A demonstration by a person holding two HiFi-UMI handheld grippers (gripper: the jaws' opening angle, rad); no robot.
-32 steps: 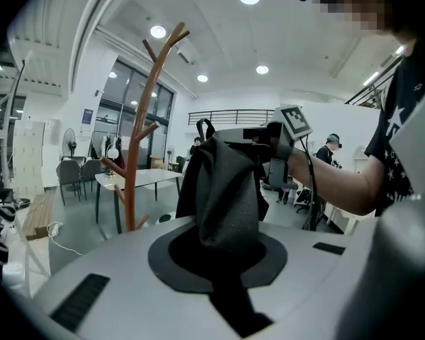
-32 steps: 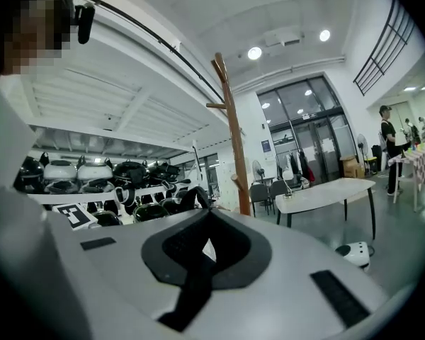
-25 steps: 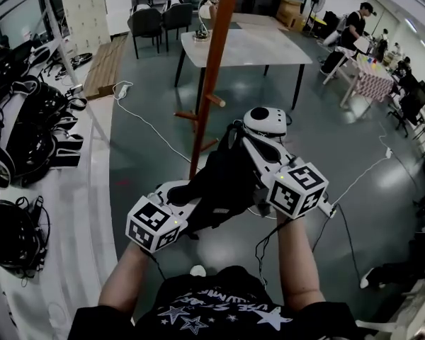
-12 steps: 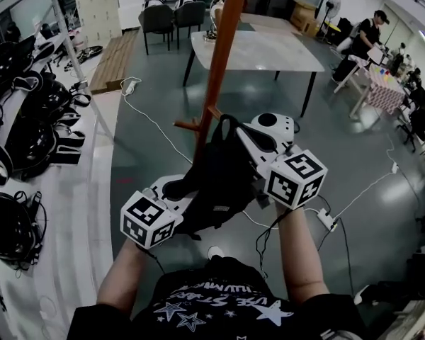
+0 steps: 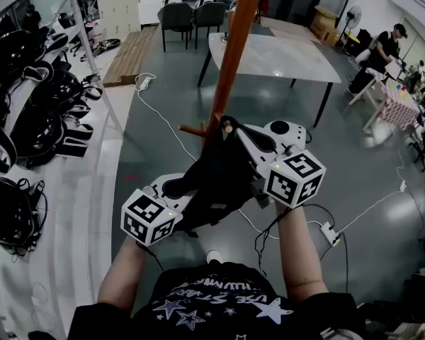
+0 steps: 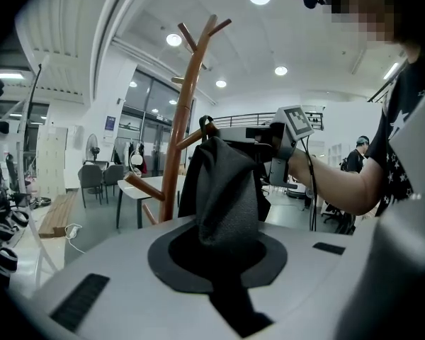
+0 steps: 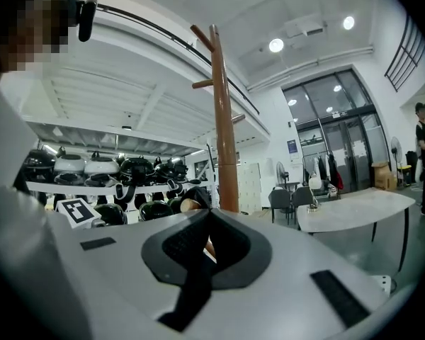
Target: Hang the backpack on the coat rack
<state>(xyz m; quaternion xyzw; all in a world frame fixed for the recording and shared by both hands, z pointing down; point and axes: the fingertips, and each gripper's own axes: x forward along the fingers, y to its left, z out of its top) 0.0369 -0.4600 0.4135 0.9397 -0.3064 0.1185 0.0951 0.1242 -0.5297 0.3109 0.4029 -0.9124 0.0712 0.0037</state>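
Two holds: the left hand-held gripper [image 6: 223,243] pinches body cloth of the black soft fabric backpack [image 5: 219,177]; the right hand-held gripper [image 7: 198,236] is closed on its thin top loop [image 5: 224,121], at six o'clock of the orange-brown wooden coat rack [image 5: 234,55]. Limp, probably light: lead by the loop.

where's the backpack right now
The backpack is centre of the head view, held between the left hand-held gripper and right hand-held gripper, its top right by the coat rack.
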